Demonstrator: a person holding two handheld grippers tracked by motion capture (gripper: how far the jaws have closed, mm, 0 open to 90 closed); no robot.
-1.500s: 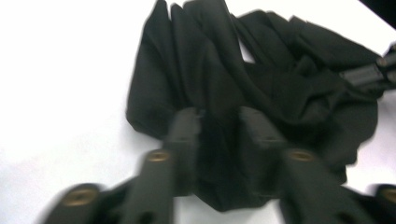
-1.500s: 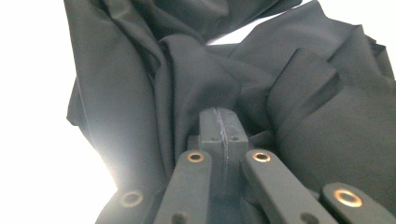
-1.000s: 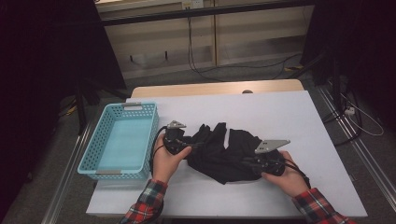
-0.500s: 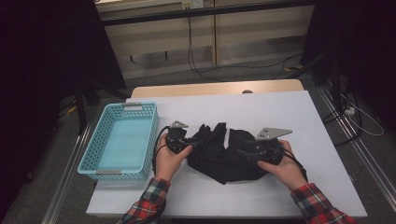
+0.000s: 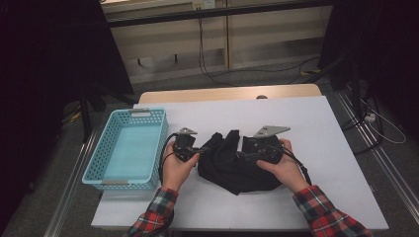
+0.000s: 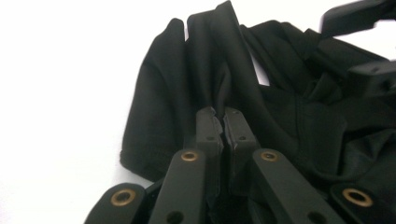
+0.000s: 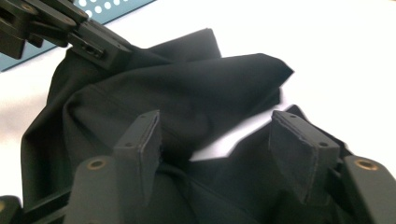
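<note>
A crumpled black cloth (image 5: 232, 168) lies on the white table (image 5: 321, 123) between the person's two hands. At the cloth's left edge, my left gripper (image 5: 199, 150) has just been closing. In the left gripper view its jaws (image 6: 223, 114) stand together, pinching a raised fold of the cloth (image 6: 280, 116). My right gripper (image 5: 243, 154) reaches in from the right over the cloth's top. Its jaws (image 7: 219, 135) have just been opening and stand wide apart above the cloth (image 7: 187, 93), pressing on nothing.
A light blue perforated basket (image 5: 101, 163) stands at the table's left edge, close to the left hand. Bare white table stretches behind and to the right of the cloth. Beyond the table are a wooden strip, floor cables and dark stands.
The left jaws have shut on a fold at the cloth's left edge. The right gripper has moved leftward and farther from the person, onto the cloth, with its jaws spreading apart.
</note>
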